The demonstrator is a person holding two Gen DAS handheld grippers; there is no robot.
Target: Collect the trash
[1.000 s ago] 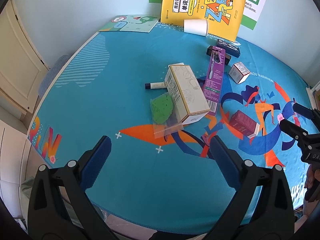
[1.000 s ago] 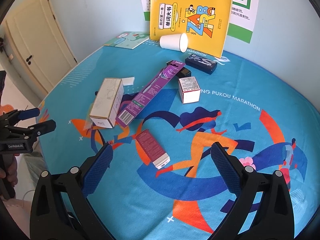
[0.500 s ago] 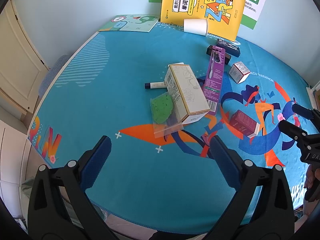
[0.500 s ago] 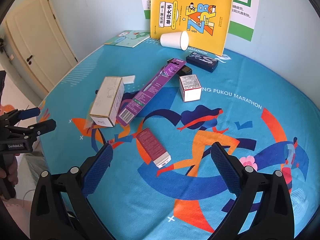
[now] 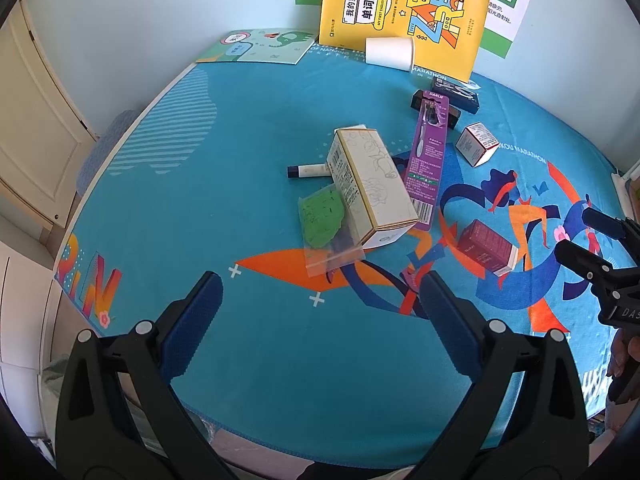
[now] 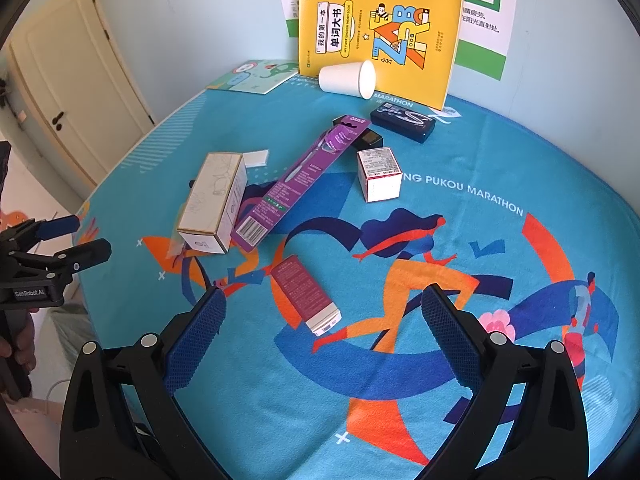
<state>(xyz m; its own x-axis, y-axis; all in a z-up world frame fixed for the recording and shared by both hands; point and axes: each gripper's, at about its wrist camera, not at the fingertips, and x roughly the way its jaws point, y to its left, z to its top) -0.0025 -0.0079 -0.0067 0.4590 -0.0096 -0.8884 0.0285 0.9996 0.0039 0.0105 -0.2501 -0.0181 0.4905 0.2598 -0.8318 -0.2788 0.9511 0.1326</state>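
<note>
**Trash all over the blue table**

We hold our left gripper (image 5: 320, 304) above the near edge of the table (image 5: 168, 184); its two blue pads are wide apart and hold nothing; we hold our right gripper (image 6: 322, 320) over the cloth too, pads wide apart, nothing between them; each gripper shows at the edge of the other's view, held by a hand (image 6: 16, 344).

The trash lies in the middle of the table; a long white box (image 5: 370, 188) lies on its side; a clear bag (image 5: 328, 232) with green stuff in it lies just beside the box, and one corner of the bag is tucked under it; a purple pack (image 5: 426, 164) leans on the other side of the box; a white pen (image 5: 306, 171) with a dark cap sticks out from behind the box.

A dark red box (image 6: 306, 298) lies flat, close in front of our right gripper; a small white box (image 6: 379, 174) with red edges sits farther back; a black case (image 6: 402, 122) lies behind it; a small black box (image 6: 366, 136) peeks out from under the top of the purple pack.

A paper cup (image 6: 348, 79) lies on its side at the back, in front of a yellow book (image 6: 380, 40) that stands against the wall; a green book (image 5: 256, 46) lies flat in the far corner.
</note>
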